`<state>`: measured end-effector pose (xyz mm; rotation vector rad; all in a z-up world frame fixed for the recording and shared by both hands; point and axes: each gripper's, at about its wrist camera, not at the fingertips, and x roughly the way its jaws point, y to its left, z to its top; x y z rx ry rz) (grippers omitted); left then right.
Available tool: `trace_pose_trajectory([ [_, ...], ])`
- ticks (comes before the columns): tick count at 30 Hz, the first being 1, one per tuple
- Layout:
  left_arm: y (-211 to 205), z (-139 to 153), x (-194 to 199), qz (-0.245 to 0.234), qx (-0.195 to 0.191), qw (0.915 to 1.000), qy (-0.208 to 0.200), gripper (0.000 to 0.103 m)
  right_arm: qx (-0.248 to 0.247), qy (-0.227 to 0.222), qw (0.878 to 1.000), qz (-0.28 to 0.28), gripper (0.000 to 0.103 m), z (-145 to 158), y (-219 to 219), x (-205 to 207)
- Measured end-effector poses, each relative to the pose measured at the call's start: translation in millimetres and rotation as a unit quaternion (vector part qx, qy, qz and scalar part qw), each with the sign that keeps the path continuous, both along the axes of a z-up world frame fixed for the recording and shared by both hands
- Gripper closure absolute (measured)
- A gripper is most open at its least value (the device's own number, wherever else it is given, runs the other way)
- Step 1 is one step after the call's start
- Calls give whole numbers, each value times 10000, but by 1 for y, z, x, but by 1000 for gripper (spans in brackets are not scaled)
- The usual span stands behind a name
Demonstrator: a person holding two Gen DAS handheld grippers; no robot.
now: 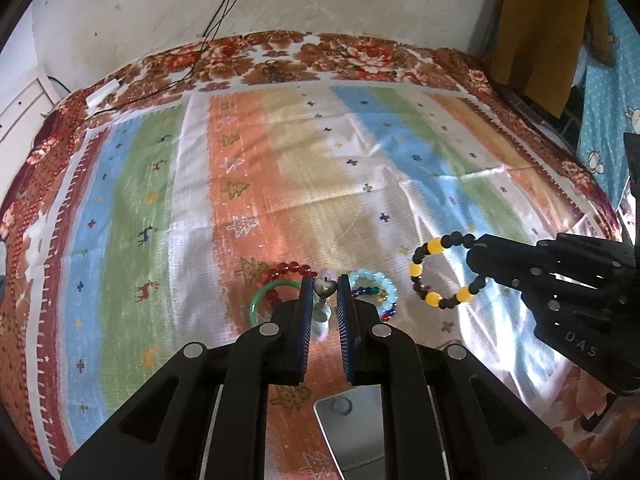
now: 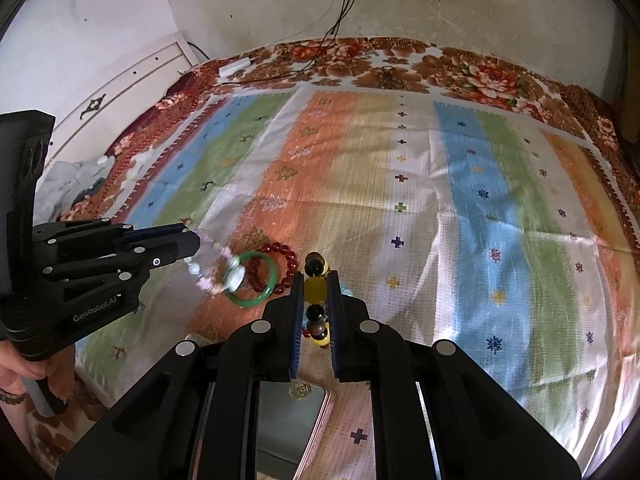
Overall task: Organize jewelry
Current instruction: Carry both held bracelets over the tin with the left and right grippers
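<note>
My left gripper (image 1: pixel 325 286) is shut on a pale beaded bracelet with a heart charm (image 1: pixel 323 288); it hangs from that gripper in the right wrist view (image 2: pixel 224 270). My right gripper (image 2: pixel 314 280) is shut on a black-and-yellow bead bracelet (image 2: pixel 314 292), seen lifted above the cloth in the left wrist view (image 1: pixel 444 270). On the striped cloth lie a green bangle (image 2: pixel 252 278), a dark red bead bracelet (image 2: pixel 280 264), a light blue bead bracelet (image 1: pixel 374 284) and a blue-and-red bead bracelet (image 1: pixel 384 312).
A mirror-lidded box (image 2: pixel 292 420) lies at the near edge under the grippers, also in the left wrist view (image 1: pixel 352 428). The striped cloth (image 2: pixel 460 208) covers a floral bedspread (image 2: pixel 480 68). Cables (image 2: pixel 320 52) and a white adapter (image 2: pixel 236 66) lie at the far edge.
</note>
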<state>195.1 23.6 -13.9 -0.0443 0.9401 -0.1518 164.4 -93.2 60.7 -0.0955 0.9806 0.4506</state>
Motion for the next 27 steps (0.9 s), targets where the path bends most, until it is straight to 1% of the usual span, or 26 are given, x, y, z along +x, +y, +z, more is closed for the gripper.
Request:
trace_pose_trajectory([
  [5,-1,7,-15,-9,-117,9999,-110,91,71,-84,9999,17,91,8,-1,-10],
  [9,-1,10,-28,52,-298,9994,-168,91,107,-113,9998,102,91,12,-1,-20],
  [18,-9,19,-54,21,-312,9989,-352,91,208,-71,9997,95,91,11,1,-41],
  [21,-12,18,-60,-2,-336,9989,-341,91,213,-138,9996,134,91,16,2,-49],
  [27,-21,10,-72,-20,-251,9993,-272,91,281,-106,9992,277,91,17,-1,-61],
])
